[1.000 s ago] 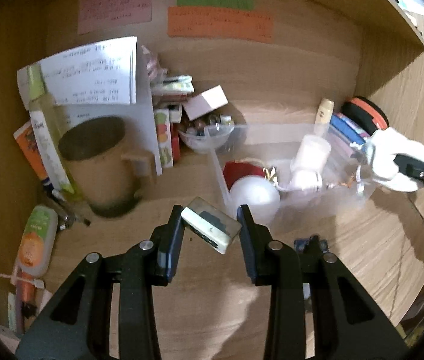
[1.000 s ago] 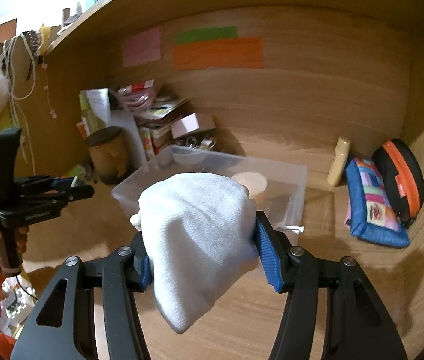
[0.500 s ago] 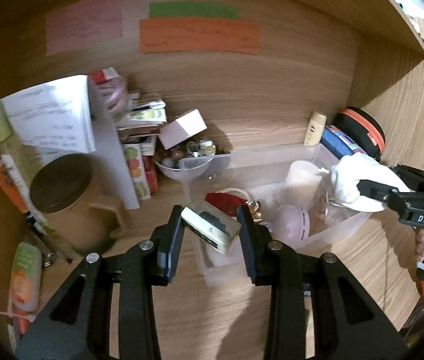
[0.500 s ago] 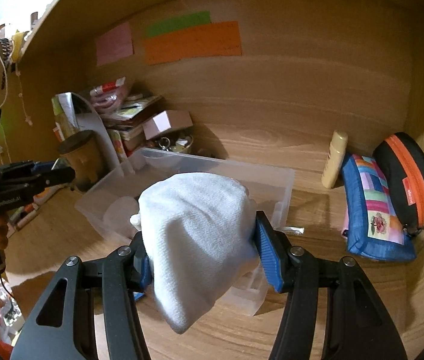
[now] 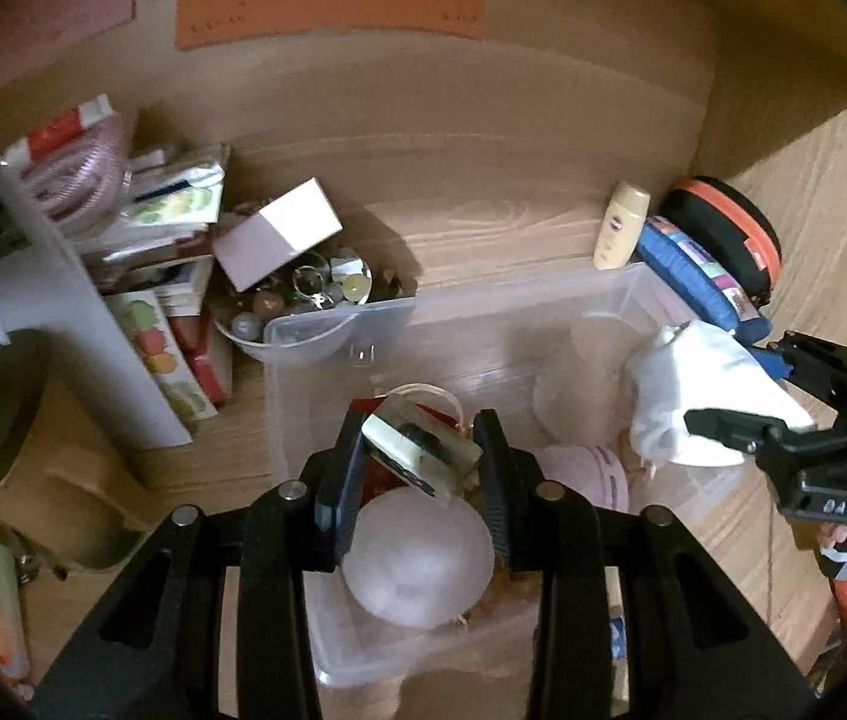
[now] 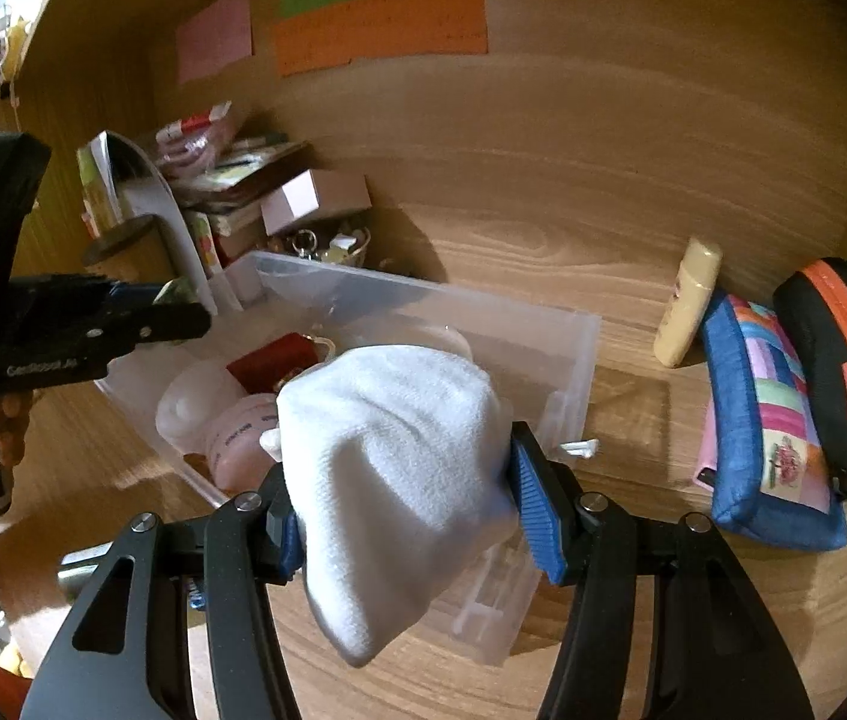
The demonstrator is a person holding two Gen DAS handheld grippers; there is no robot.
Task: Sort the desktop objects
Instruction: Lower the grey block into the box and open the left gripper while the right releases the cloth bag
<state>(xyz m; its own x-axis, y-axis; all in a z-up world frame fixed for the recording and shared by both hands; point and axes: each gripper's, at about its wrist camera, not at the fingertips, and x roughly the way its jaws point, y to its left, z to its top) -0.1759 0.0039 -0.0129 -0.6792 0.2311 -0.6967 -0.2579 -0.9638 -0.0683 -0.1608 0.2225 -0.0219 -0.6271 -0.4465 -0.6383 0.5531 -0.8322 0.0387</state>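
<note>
My left tongs (image 5: 420, 459) clamp a small clear block (image 5: 420, 456) above the clear plastic bin (image 5: 483, 306); right tongs (image 6: 399, 501) grip a white cloth (image 6: 393, 468) over the bin's near corner.

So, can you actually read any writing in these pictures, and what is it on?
"DAS": white letters on the black body of the right gripper, seen from the left wrist.
The white print on the left gripper body is too blurred to be sure of.
Orange paper strip on the back wall: handwriting, too faint.
Pink round container in the clear bin: dark print, too small.
Yellow tube: logo, unreadable.
</note>
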